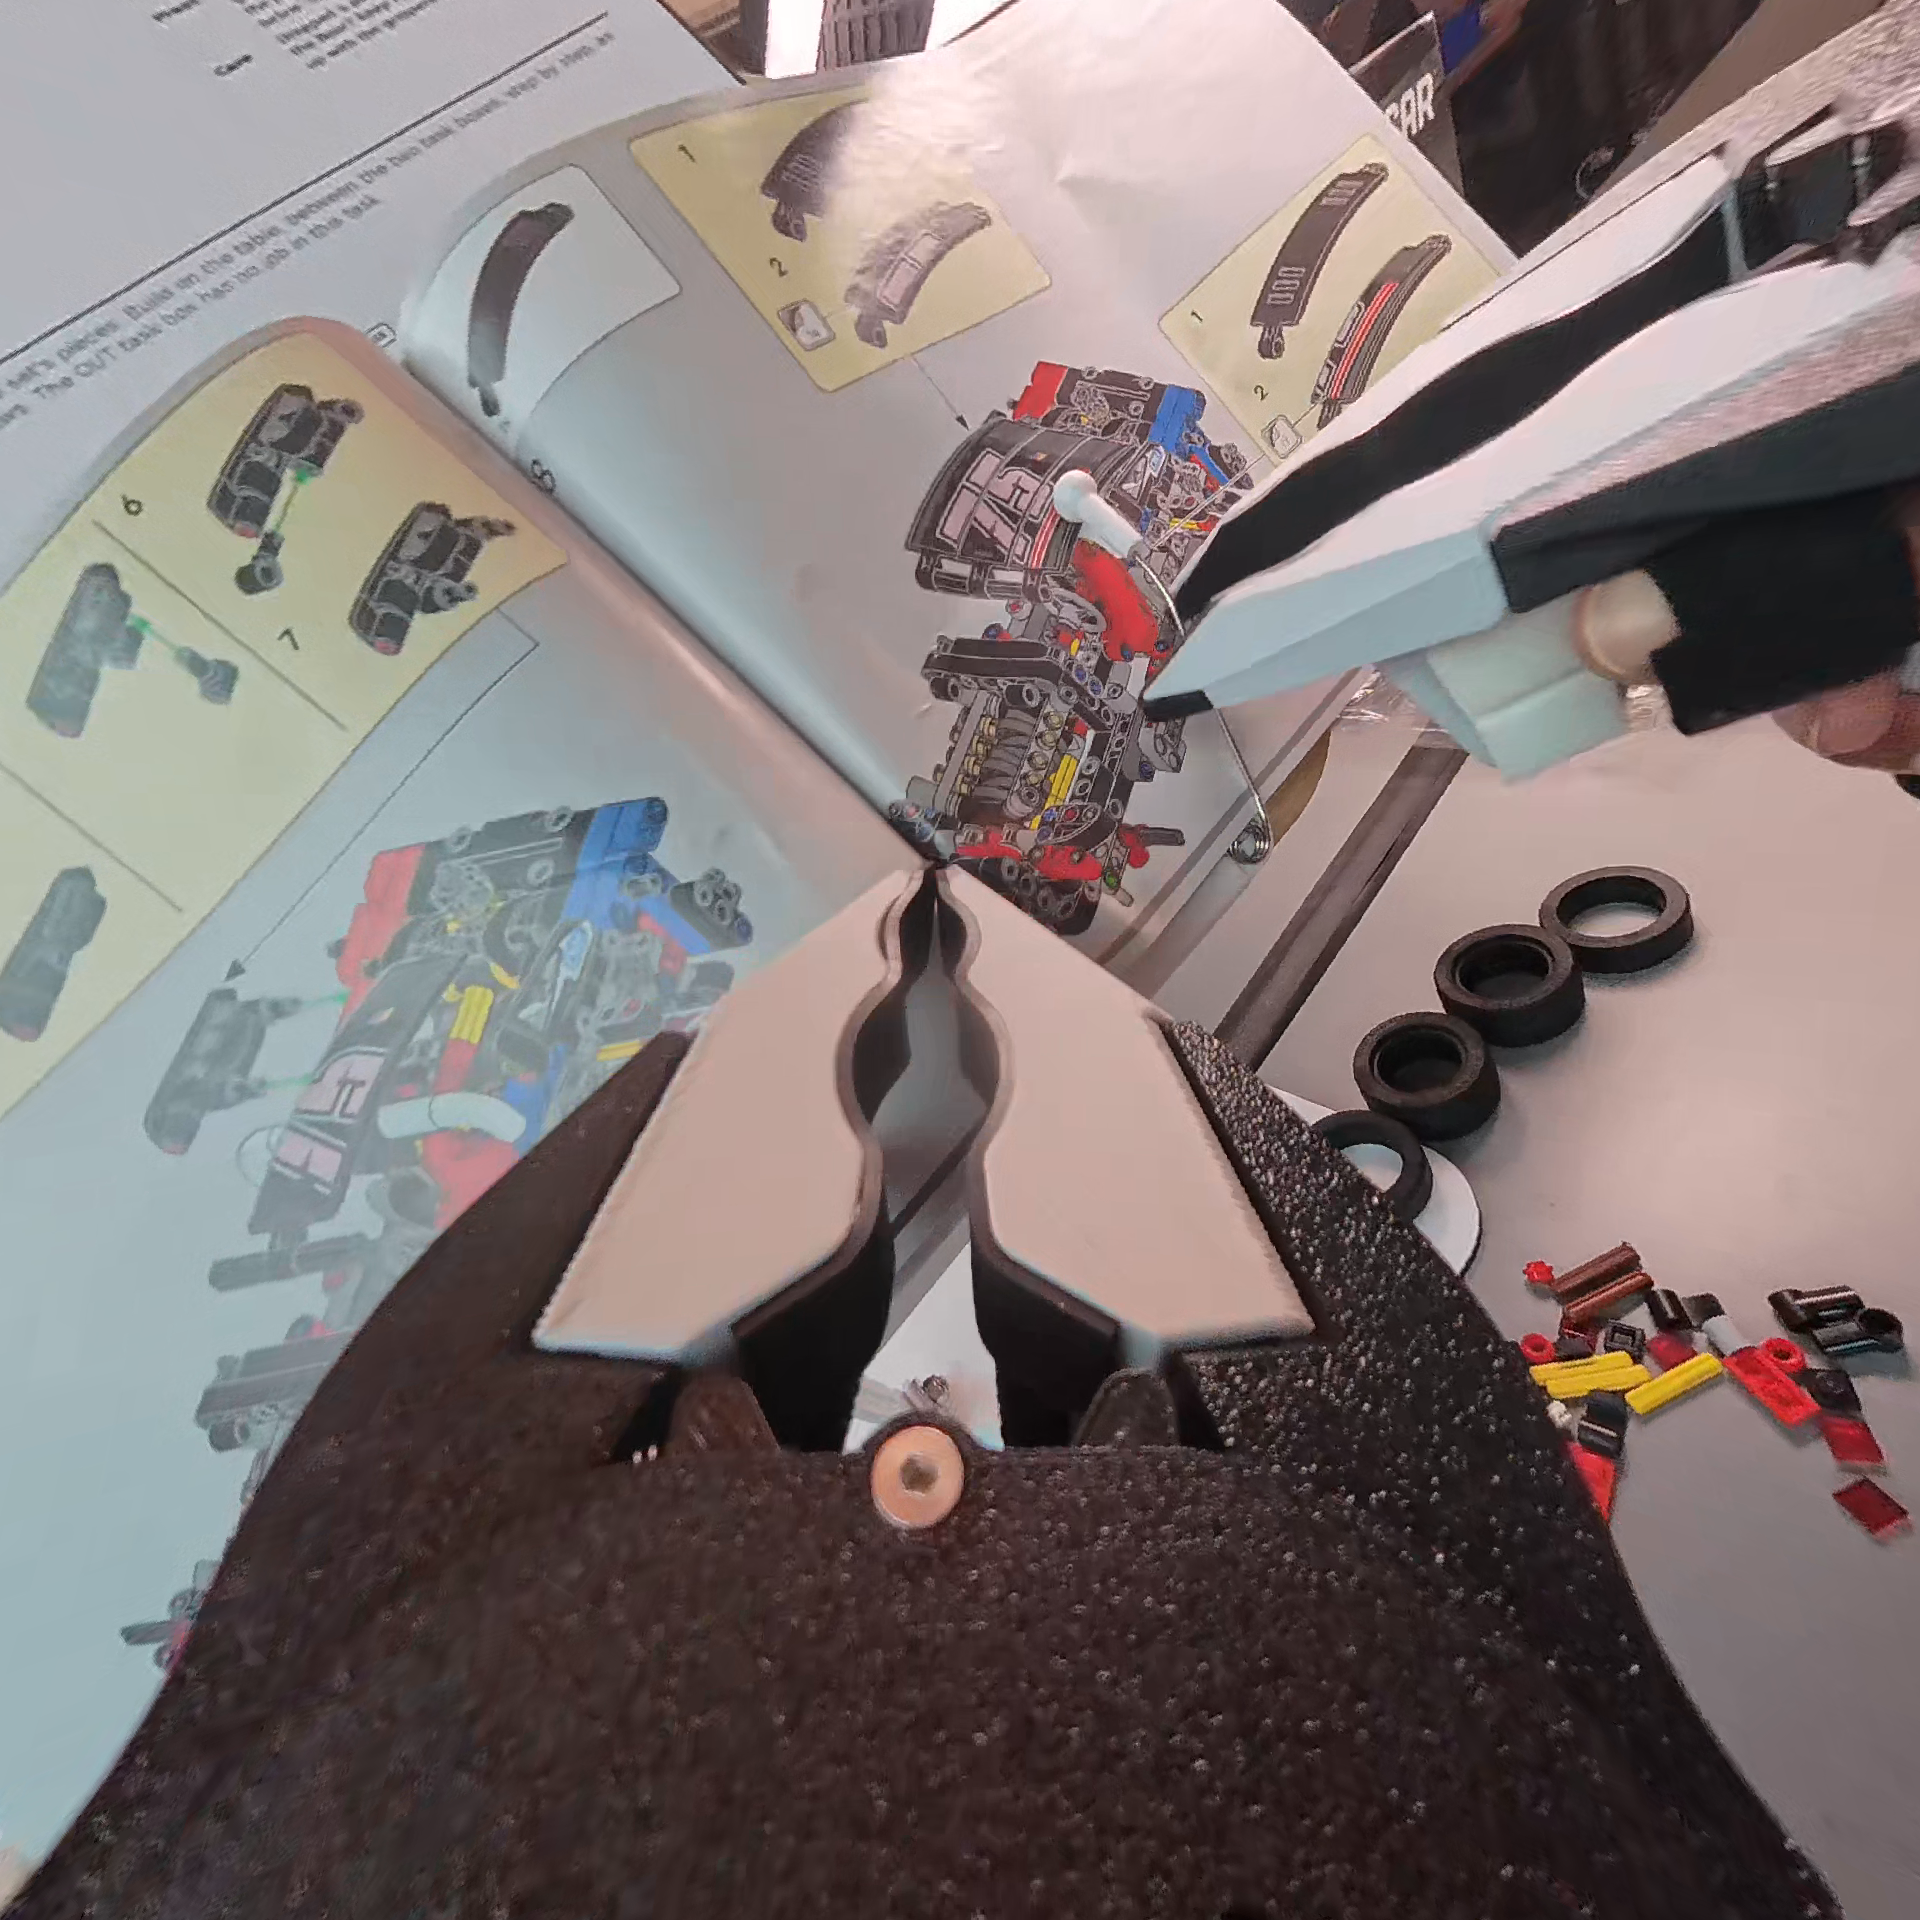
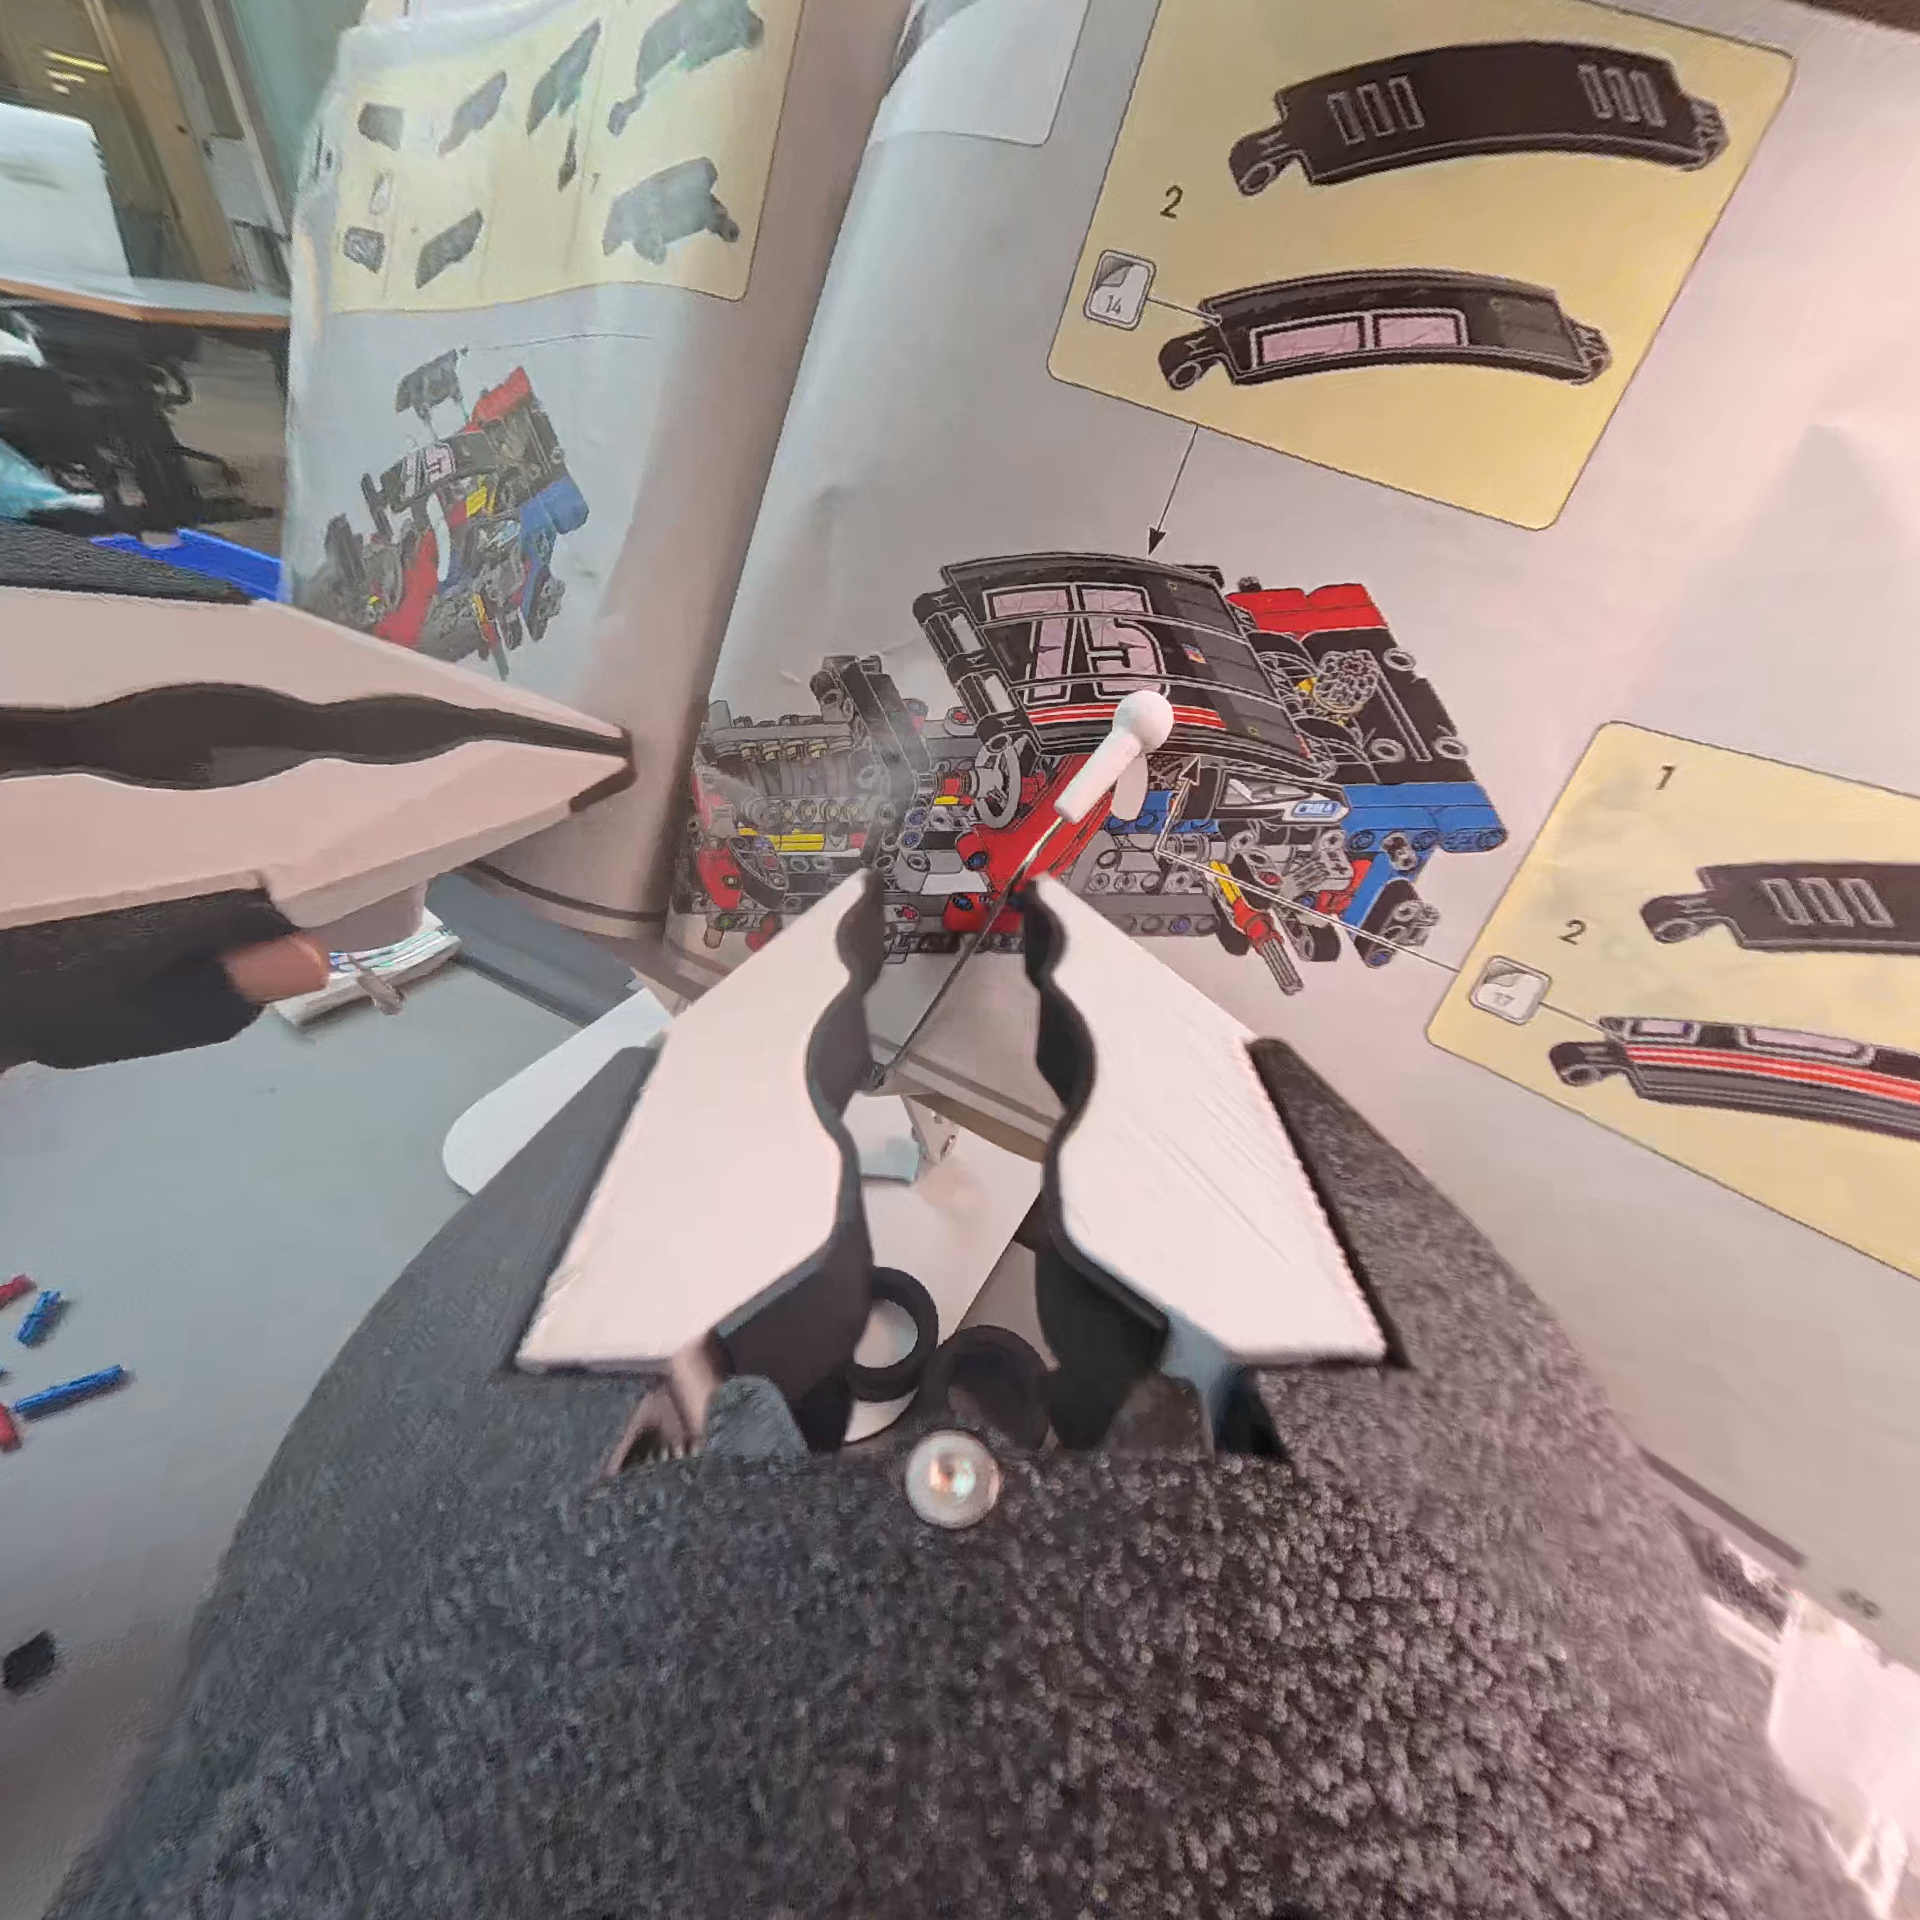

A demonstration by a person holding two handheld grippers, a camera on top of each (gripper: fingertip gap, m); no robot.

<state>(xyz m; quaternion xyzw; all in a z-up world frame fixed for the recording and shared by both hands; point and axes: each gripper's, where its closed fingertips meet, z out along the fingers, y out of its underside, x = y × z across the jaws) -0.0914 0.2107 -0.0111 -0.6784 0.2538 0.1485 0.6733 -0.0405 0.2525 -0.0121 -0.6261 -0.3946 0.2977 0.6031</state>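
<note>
Grey tabletop [image 1: 1621, 1174] carries an open instruction booklet [image 1: 644, 582] propped on a stand, its pages curving toward both cameras. Behind it, in the right wrist view, an office room shows blurred.

In the left wrist view, the left gripper [image 1: 932, 878] has its white fingers brought together at the tips, which pinch the lower edge of the booklet near the fold between its pages; farther back a wavy gap stays between the fingers.

In the right wrist view, the right gripper [image 2: 948, 888] has its jaws partly open, a clear gap between the tips. A thin wire arm [image 2: 966, 935] of the stand runs up through that gap and ends in a white knob [image 2: 1117, 753] lying against the page. Whether a fingertip touches the wire cannot be told. In the left wrist view this gripper reaches in from the right, its tips at the page beside the same wire.

Right of the booklet lie four black rubber tyres [image 1: 1507, 987] in a row, and nearer, a scatter of small building pieces [image 1: 1704, 1371] in red, yellow, black and brown. More blue and red pieces [image 2: 52, 1351] lie at the left in the right wrist view.

Printed on the pages are coloured drawings of a brick-built vehicle, yellow step panels with numerals, and a sheet of small text behind.
</note>
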